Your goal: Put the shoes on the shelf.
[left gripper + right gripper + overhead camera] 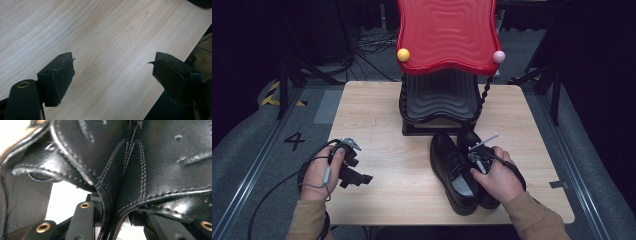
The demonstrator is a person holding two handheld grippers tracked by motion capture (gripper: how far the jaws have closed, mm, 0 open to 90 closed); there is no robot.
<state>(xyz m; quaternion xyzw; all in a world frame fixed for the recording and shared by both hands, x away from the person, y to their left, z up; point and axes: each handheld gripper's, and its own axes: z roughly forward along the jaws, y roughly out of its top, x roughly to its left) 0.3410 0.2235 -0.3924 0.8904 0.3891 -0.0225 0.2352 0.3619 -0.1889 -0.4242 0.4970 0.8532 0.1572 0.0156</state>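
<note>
Two black leather shoes stand side by side on the wooden table [377, 125], toes toward a shoe rack. My right gripper [477, 160] reaches down onto the right shoe [468, 139], next to the left shoe [451, 170]. In the right gripper view the stitched leather wall of that shoe [155, 157] runs between the two jaws of the right gripper [116, 220], which press on it from both sides. My left gripper [359, 178] rests low over the table's left part. The left gripper [112, 60] is open over bare wood, nothing between its jaws.
A shoe rack stands at the table's far middle, with a wavy red top shelf [447, 35] over a black lower shelf [439, 100]. Yellow [403, 54] and pink [498, 56] knobs mark its front corners. Cables trail over the table's left edge.
</note>
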